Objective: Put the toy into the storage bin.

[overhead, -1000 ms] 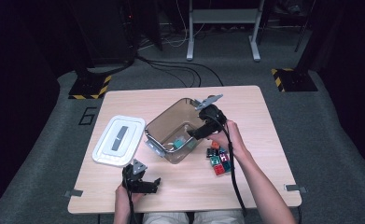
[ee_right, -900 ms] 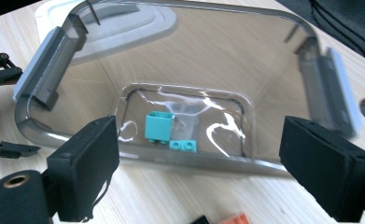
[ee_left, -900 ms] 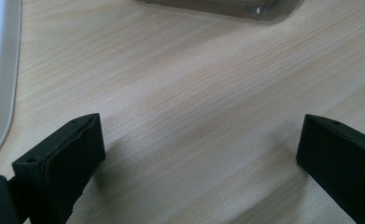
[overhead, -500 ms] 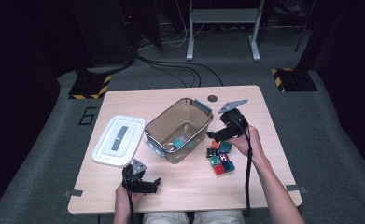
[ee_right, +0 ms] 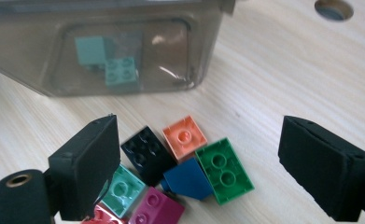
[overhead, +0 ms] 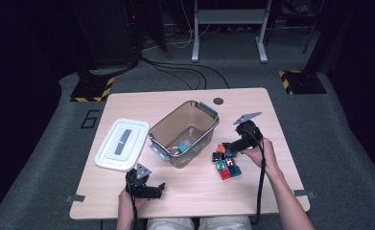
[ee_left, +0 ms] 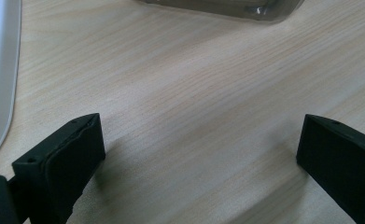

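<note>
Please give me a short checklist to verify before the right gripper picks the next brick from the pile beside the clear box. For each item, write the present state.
1. Right gripper jaws open, nothing between them: ok.
2. Bricks lie ahead of those jaws, orange brick, green brick and black brick among them: ok.
3. One brick standing free for a clean grip: not ok; the bricks touch each other in a tight cluster.
4. Clear box has its lid off, lying beside it on the table: ok.
5. Room in the box: ok; a few teal bricks lie on its floor.
6. Left gripper is open, away from the pile: ok.
</note>
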The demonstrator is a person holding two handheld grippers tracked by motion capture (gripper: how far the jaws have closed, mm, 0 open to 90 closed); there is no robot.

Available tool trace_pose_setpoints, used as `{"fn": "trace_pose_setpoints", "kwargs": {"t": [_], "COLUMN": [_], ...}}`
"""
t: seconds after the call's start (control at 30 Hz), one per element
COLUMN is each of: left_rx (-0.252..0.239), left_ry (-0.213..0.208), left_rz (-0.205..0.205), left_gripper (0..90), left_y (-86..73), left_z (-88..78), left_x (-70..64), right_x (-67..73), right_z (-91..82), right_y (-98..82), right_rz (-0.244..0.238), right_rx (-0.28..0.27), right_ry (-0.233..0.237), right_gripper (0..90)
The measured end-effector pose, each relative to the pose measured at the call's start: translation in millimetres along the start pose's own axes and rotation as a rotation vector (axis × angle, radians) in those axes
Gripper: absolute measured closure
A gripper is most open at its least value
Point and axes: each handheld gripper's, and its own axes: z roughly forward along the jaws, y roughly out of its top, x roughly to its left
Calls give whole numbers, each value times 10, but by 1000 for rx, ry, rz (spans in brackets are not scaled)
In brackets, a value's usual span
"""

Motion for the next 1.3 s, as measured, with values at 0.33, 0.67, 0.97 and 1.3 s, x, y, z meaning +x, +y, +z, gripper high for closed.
{"fn": "trace_pose_setpoints", "kwargs": {"t": [0.33, 0.67, 0.97, 1.3], "left_rx": [2, 1, 1, 1], "left_ry": [-2, -1, -1, 0], "left_rz": [1, 0, 1, 2], "left_gripper": [7, 8, 8, 7], "left_y": [1, 1, 0, 1], "left_z": [-2, -1, -1, -1], "left_x": [1, 0, 0, 1], "right_x": [-71, -76, -135, -153], "right_z": [244, 463, 515, 522], "right_y": [-200, -287, -338, -386], "right_rz": [44, 59, 110, 115], "right_rx": [61, 116, 137, 136], "right_ry": [-7, -18, -26, -23], "right_gripper": [131, 142, 195, 250]}}
